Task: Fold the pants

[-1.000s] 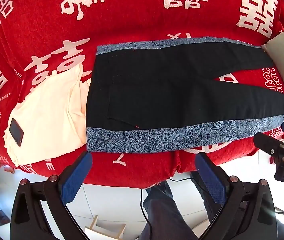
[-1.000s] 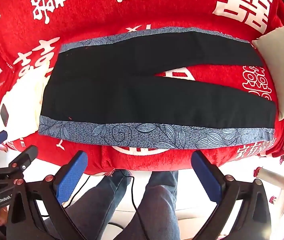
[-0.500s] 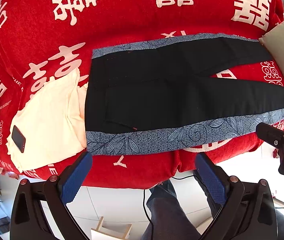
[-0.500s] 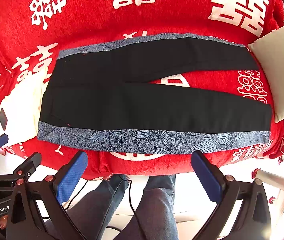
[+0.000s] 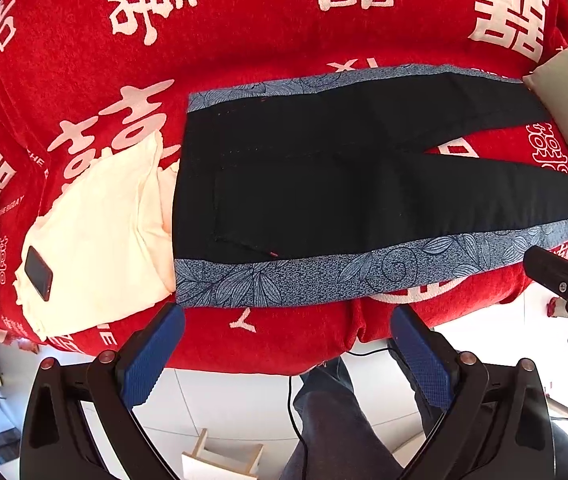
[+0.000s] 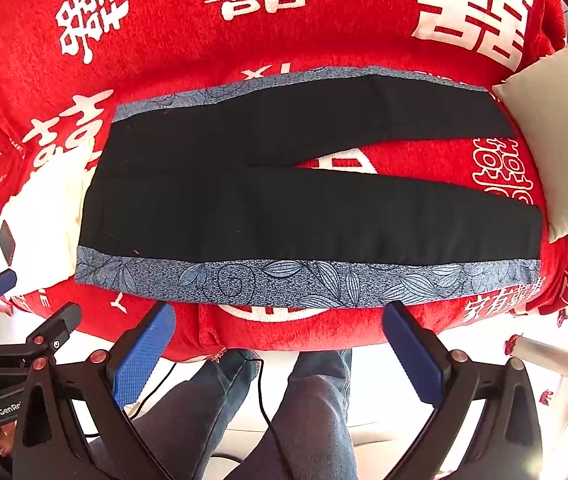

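Black pants [image 5: 323, 196] with blue floral side stripes lie flat along the red bed's [image 5: 264, 40] front edge | our left tool [image 5: 284, 344] wide apart, empty | right tool [image 6: 280, 336] same

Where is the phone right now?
In the left wrist view, the phone lies at far left on the cream garment, left of the pants waistband.

Both tongs [image 5: 284, 344] [image 6: 280, 336] nearer pants [image 5: 323, 192], still spread.
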The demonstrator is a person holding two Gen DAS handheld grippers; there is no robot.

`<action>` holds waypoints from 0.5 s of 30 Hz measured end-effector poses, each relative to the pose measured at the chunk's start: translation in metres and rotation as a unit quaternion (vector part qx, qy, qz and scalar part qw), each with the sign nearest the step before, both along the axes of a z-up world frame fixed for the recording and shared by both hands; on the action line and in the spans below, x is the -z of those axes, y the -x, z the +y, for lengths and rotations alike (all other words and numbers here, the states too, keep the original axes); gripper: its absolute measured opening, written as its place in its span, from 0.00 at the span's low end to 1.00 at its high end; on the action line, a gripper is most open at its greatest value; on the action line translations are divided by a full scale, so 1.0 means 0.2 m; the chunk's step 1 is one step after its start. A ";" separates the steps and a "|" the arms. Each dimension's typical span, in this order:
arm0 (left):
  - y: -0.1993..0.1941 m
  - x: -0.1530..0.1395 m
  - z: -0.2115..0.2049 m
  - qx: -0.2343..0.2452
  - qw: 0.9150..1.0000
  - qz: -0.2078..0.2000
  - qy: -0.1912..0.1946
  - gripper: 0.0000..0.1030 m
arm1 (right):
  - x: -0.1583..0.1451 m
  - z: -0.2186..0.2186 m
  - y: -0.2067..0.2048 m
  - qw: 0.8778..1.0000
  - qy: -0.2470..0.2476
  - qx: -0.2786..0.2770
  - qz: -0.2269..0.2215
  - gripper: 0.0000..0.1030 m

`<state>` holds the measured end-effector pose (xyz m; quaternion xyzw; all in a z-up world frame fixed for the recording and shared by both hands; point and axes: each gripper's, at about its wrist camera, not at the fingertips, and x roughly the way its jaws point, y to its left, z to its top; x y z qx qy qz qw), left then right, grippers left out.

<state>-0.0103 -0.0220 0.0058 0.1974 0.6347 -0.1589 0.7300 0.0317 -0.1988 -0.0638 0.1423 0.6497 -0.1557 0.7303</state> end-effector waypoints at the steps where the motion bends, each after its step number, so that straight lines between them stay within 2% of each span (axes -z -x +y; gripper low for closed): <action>1: 0.00 0.00 0.00 0.000 1.000 0.000 0.000 1.00 | 0.00 0.00 0.00 1.000 0.000 0.002 0.000 1.00; 15: 0.01 0.00 0.01 0.006 1.000 -0.002 -0.003 1.00 | 0.00 0.01 0.03 1.000 0.003 0.004 0.001 1.00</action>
